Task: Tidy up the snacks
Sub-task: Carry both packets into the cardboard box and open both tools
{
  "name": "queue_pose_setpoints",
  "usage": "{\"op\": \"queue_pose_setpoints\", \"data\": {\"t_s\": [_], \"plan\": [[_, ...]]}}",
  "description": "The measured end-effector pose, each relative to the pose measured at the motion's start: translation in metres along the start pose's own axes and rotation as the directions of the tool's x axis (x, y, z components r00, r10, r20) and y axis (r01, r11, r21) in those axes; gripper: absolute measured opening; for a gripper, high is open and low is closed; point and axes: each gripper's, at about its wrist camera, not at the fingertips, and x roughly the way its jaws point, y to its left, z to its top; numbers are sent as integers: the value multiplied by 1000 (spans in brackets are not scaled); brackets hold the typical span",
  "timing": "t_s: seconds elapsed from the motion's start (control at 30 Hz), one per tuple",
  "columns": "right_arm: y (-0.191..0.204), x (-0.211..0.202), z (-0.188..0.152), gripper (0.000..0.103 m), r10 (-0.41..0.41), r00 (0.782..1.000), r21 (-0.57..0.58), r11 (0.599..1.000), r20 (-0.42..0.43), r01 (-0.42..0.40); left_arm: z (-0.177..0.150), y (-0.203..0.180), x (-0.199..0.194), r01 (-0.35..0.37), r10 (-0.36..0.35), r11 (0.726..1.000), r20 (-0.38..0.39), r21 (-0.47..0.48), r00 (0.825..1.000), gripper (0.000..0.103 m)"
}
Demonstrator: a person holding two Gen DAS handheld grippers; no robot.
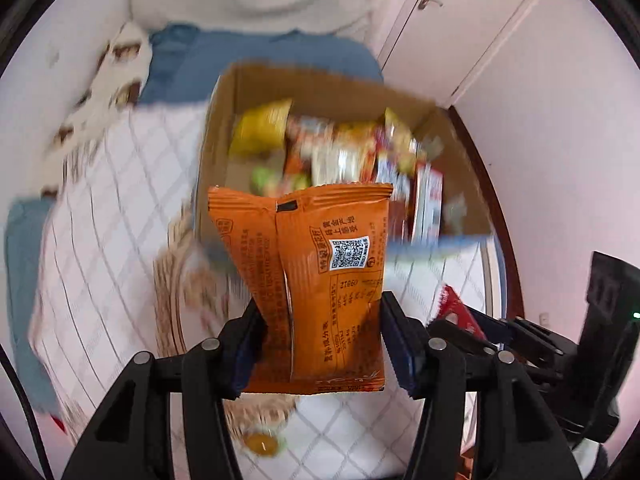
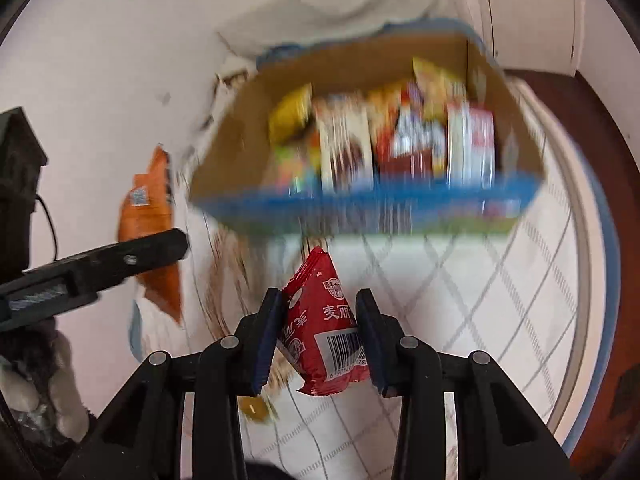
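The left gripper (image 1: 320, 344) clamps an orange packet (image 1: 316, 280), the right gripper (image 2: 320, 336) a red packet (image 2: 324, 340); the blurred cardboard box (image 1: 240, 92), probably the target, lies beyond both, toward frame top.

Left tool (image 1: 320, 320): 2 black fingers with blue pads clamped on an orange packet (image 1: 320, 280), angled steeply downward; right tool (image 2: 320, 320): 2 matching fingers clamped on a red packet (image 2: 324, 336), likewise angled downward.
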Motion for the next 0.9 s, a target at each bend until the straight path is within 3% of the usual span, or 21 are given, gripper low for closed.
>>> {"op": "queue_pose_setpoints", "data": {"t_s": [0.13, 0.27, 0.4, 0.57, 0.6, 0.67, 0.7, 0.77, 0.9], "plan": [[-11, -2, 54, 41, -53, 997, -4, 999, 55, 54, 51, -7, 19, -74, 73, 997, 14, 34, 997, 53], [-21, 20, 91, 41, -121, 991, -8, 993, 51, 121, 93, 3, 56, -183, 186, 980, -45, 76, 981, 53], [-38, 50, 113, 41, -170, 985, 1, 985, 0, 170, 113, 18, 104, -251, 266, 961, -146, 118, 953, 53], [-51, 82, 113, 41, -224, 971, -8, 974, -84, 224, 111, 26, 139, -285, 317, 944, -220, 164, 923, 55], [-55, 87, 113, 45, -225, 969, 6, 974, -105, 227, 111, 28, 144, -298, 330, 941, -240, 161, 913, 56], [-61, 98, 109, 78, -221, 966, 24, 974, -137, 226, 113, 31, 149, -292, 318, 947, -267, 134, 910, 66], [-63, 100, 108, 95, -222, 965, 32, 973, -141, 228, 114, 33, 149, -282, 305, 952, -271, 120, 913, 79], [-65, 105, 106, 96, -225, 962, 35, 972, -152, 233, 115, 34, 151, -276, 298, 954, -260, 120, 918, 91], [-66, 109, 104, 98, -225, 959, 37, 971, -174, 234, 114, 30, 146, -277, 299, 953, -229, 126, 926, 91]]}}
